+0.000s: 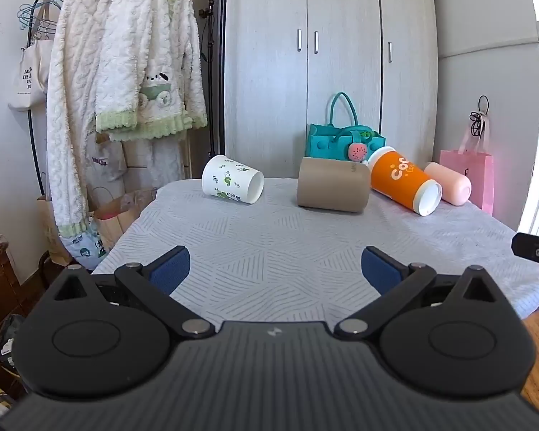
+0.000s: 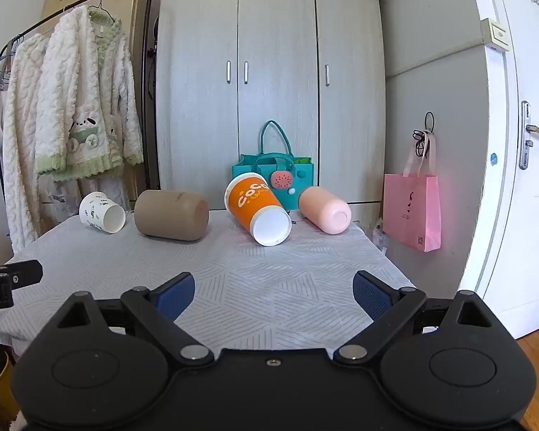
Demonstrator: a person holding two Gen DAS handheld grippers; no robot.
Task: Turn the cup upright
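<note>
Several cups lie on their sides along the far edge of the cloth-covered table (image 1: pixel 269 251): a white cup with green print (image 1: pixel 231 184) (image 2: pixel 101 212), a tan cup (image 1: pixel 332 189) (image 2: pixel 170 214), an orange cup (image 1: pixel 404 184) (image 2: pixel 257 208) and a pink cup (image 1: pixel 449 184) (image 2: pixel 325 209). My left gripper (image 1: pixel 275 269) is open and empty over the near part of the table. My right gripper (image 2: pixel 273 296) is open and empty, also near the front edge. Each gripper shows at the edge of the other's view.
A teal bag (image 1: pixel 341 140) stands behind the cups against a grey wardrobe (image 1: pixel 323 54). A clothes rack with white robes (image 1: pixel 125 72) stands left of the table. A pink bag (image 2: pixel 411 212) hangs right, by a white door (image 2: pixel 521 143).
</note>
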